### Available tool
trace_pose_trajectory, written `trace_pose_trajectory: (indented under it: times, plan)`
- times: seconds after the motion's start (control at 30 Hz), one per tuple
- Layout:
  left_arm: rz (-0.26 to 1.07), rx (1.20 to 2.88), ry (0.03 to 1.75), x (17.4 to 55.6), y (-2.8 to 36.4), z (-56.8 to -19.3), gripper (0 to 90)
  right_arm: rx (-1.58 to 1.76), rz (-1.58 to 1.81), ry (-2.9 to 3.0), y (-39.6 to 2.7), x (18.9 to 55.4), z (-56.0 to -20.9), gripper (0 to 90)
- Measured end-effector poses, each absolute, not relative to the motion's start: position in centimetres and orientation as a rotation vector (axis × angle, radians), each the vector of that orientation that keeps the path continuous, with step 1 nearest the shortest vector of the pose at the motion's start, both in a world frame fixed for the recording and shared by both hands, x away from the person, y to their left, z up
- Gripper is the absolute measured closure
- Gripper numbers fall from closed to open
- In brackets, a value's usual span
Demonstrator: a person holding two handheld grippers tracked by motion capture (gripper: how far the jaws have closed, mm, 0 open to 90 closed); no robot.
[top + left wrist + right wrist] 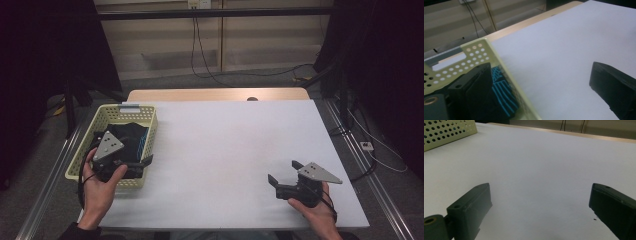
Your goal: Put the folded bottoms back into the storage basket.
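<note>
Table (225, 145) carries a pale yellow perforated basket (112, 112) at nine o'clock, dark cloth (127, 136) bundled inside. Left gripper (142, 165) hangs spread and empty astride the basket's right wall, so the cloth lies toward twelve o'clock of it. Right gripper (282, 172), also spread and empty, rests well apart at four o'clock. Blue stripes (502, 93) on the cloth show in the left gripper view.

Wide bare stretch of white worktop (225, 145) across the centre and right of the high view, open to passage from every side. At the left edge, a pale yellow basket (150, 131) with perforated walls, blocking low sideways travel there. Inside, dark cloth with blue stripes (502, 92) taking up the floor. Left tool (131, 167) straddling the basket's right wall, one jaw inside, one outside.
</note>
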State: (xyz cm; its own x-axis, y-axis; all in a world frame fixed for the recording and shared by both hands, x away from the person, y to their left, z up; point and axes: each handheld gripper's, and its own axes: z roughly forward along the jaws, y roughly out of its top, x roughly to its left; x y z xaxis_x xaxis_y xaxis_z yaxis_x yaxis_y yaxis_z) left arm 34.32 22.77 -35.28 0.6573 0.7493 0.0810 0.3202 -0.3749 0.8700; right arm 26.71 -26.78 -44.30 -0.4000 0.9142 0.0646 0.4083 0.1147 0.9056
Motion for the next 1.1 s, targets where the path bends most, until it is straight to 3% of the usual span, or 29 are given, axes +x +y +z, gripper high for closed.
trace_pose_trajectory:
  times: [0.57,1.1]
  plan:
    - [0.510,1.949,0.778,34.5,19.0,-36.1,5.6,1.280,1.261,1.879,-26.7,26.7,-44.3,4.0]
    - [0.431,1.968,0.753,33.5,16.4,-40.0,5.8,1.273,1.264,1.883,-26.7,26.7,-44.3,4.0]
